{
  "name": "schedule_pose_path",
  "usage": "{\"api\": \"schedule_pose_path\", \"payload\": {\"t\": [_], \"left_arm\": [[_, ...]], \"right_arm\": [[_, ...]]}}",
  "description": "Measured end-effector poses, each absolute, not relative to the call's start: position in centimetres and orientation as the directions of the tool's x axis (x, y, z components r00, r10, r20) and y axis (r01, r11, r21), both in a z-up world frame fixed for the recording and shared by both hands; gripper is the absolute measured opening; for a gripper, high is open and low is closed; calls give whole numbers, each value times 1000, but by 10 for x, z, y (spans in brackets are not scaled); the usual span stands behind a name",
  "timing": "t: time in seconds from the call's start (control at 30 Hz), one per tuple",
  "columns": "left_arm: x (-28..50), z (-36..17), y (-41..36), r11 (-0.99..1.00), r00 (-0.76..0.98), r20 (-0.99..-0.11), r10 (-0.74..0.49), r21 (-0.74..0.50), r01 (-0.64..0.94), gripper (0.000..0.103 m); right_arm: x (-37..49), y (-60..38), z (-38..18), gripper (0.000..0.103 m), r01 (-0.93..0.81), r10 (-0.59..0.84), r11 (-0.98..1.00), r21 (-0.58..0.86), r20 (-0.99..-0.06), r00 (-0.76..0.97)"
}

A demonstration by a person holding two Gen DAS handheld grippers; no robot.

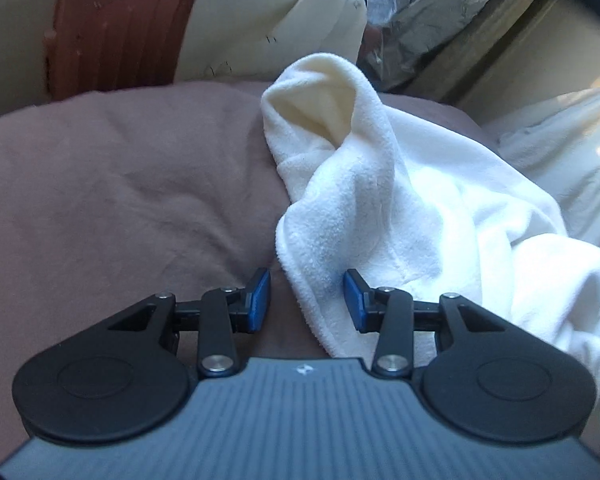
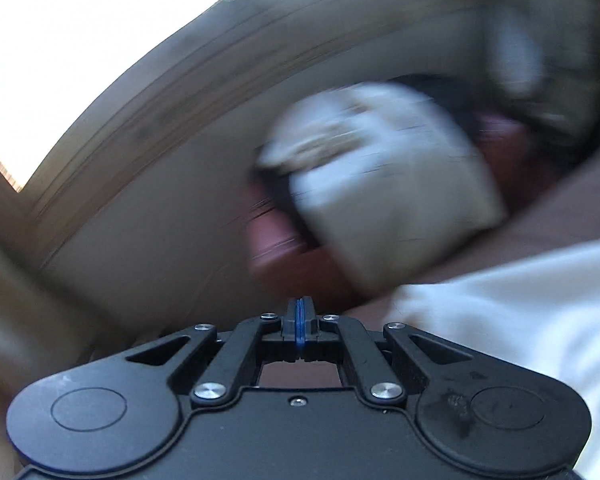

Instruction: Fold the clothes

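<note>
A white fleece garment (image 1: 384,200) lies crumpled on a brown bedsheet (image 1: 120,184), with an open sleeve or cuff raised at its far end. My left gripper (image 1: 306,300) is open, its blue pads (image 1: 260,300) standing either side of the garment's near hem, close above the sheet. In the blurred right wrist view my right gripper (image 2: 299,322) is shut with nothing between the pads. A part of the white garment (image 2: 500,312) shows to its right.
A red-brown ribbed suitcase (image 1: 116,36) and a cream bag (image 1: 268,12) stand behind the bed. Crumpled plastic (image 1: 432,16) and white bedding (image 1: 560,152) lie at the right. The right wrist view shows a blurred pale bag (image 2: 388,196) and a bright window (image 2: 80,40).
</note>
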State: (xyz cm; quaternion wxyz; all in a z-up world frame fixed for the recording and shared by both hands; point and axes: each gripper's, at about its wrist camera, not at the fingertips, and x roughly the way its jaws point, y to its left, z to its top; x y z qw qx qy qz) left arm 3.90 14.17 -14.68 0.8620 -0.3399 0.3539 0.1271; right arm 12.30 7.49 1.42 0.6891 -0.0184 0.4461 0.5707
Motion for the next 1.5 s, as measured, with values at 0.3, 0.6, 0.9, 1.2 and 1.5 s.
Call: {"api": "schedule_pose_path", "payload": {"t": [0.3, 0.6, 0.9, 1.2, 1.5], "left_arm": [[22, -159, 145, 656, 755, -656, 10, -565, -500, 41], [30, -157, 150, 659, 745, -667, 2, -560, -503, 41], [33, -152, 150, 676, 757, -653, 18, -550, -490, 42], [61, -147, 146, 828, 772, -636, -29, -448, -338, 66], [76, -148, 122, 852, 798, -568, -201, -503, -143, 19]], "right_arm": [[74, 210, -33, 80, -916, 341, 120, 383, -882, -324], [109, 160, -3, 79, -889, 515, 274, 366, -837, -186], [116, -14, 18, 80, -745, 590, 607, 278, -785, 188], [100, -217, 19, 85, -429, 420, 885, 181, -707, 569], [89, -207, -58, 85, -569, 518, 808, 150, -640, 567]]}}
